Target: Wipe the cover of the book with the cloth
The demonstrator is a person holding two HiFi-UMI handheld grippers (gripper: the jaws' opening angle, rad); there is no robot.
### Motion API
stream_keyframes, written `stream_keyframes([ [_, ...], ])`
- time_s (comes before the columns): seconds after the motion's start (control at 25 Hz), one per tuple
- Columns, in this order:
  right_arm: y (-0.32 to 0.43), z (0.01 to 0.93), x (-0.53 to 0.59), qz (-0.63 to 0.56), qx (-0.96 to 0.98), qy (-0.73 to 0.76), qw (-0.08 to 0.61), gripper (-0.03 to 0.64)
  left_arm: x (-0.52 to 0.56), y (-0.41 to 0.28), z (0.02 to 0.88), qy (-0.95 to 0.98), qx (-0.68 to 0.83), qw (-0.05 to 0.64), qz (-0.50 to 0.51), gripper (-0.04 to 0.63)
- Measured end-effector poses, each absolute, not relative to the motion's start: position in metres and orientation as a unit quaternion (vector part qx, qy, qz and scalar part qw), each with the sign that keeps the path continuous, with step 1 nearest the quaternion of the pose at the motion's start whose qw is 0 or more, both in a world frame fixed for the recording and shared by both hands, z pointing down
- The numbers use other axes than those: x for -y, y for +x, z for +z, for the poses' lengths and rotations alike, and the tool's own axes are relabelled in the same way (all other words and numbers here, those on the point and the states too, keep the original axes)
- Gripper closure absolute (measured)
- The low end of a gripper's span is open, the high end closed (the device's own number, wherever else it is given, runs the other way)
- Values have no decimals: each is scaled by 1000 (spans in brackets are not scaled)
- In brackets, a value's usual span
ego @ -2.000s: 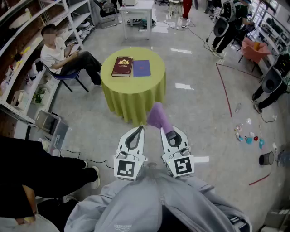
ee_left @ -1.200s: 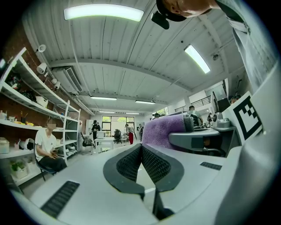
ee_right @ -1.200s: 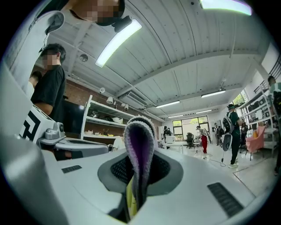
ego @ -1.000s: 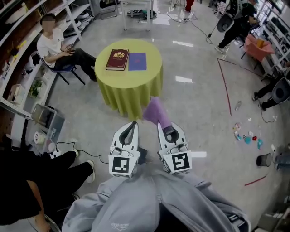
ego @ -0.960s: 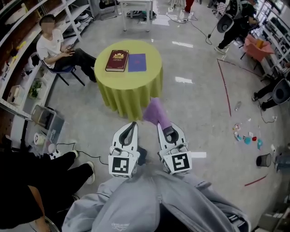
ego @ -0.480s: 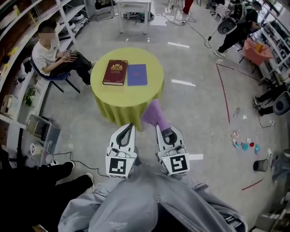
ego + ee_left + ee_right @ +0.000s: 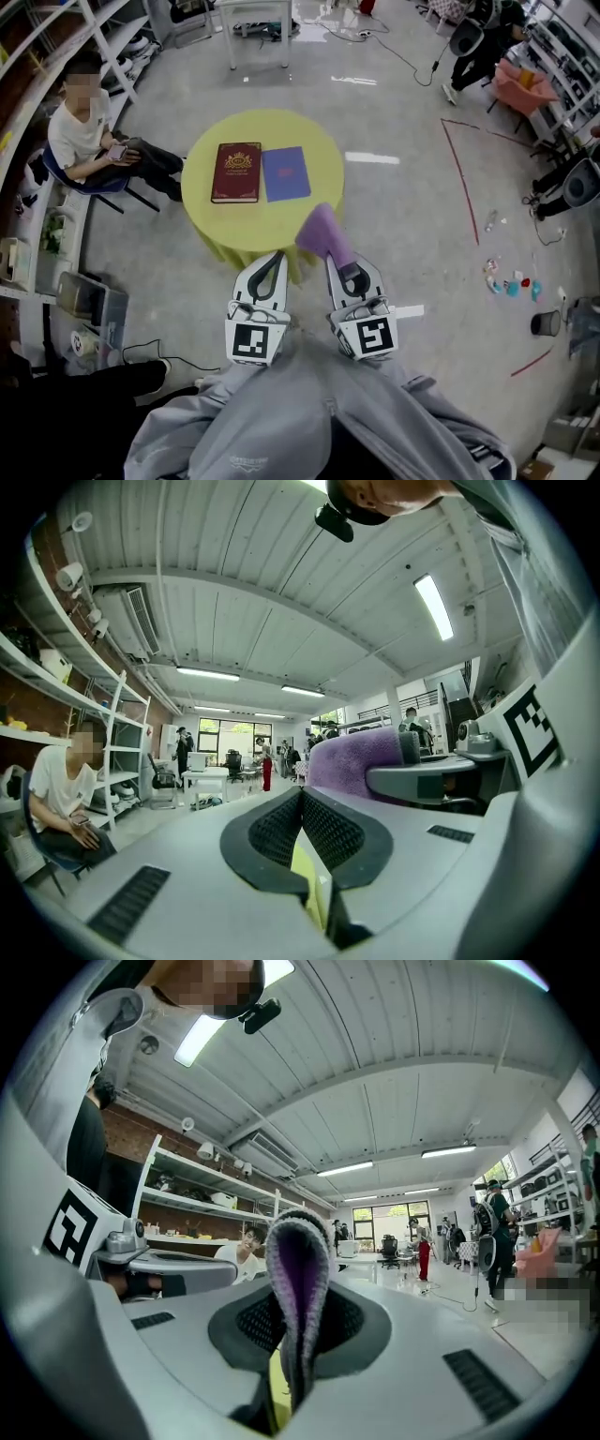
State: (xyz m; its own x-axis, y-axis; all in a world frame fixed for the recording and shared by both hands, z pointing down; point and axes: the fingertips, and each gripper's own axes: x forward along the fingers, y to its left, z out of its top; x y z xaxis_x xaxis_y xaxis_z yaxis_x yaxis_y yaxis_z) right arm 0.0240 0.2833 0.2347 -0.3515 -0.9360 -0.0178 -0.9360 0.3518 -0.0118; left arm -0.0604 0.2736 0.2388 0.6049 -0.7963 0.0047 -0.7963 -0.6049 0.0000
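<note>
A dark red book (image 7: 236,172) with a gold emblem lies flat on the round table (image 7: 319,159) draped in yellow-green cloth; a blue-purple book (image 7: 285,173) lies right beside it. Both grippers are held close to my body, short of the table's near edge. My right gripper (image 7: 341,264) is shut on a folded purple cloth (image 7: 322,233), which sticks up between its jaws (image 7: 298,1288). My left gripper (image 7: 272,268) is shut with nothing in it; its black pads (image 7: 281,823) meet. The cloth (image 7: 356,760) shows to its right.
A seated person (image 7: 89,131) is on a chair left of the table, by the shelving (image 7: 37,56). A white table (image 7: 258,23) stands beyond. Red tape lines (image 7: 459,173), small items (image 7: 511,281) and a black bin (image 7: 547,324) lie on the floor at right.
The table with both books has come nearer and lower in the head view as I walk toward it. Both grippers keep their pose, the right still holding the cloth.
</note>
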Motion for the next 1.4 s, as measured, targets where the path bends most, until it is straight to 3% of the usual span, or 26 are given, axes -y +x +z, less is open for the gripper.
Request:
stream_keyframes([
  [0.68, 11, 238, -197, -7, -821, -571, 1, 557, -190, -69, 248, 905, 425, 16, 0, 578],
  [1.4, 39, 244, 21, -10, -874, -486, 0, 557, 6, -37, 253, 864, 503, 20, 7, 578],
])
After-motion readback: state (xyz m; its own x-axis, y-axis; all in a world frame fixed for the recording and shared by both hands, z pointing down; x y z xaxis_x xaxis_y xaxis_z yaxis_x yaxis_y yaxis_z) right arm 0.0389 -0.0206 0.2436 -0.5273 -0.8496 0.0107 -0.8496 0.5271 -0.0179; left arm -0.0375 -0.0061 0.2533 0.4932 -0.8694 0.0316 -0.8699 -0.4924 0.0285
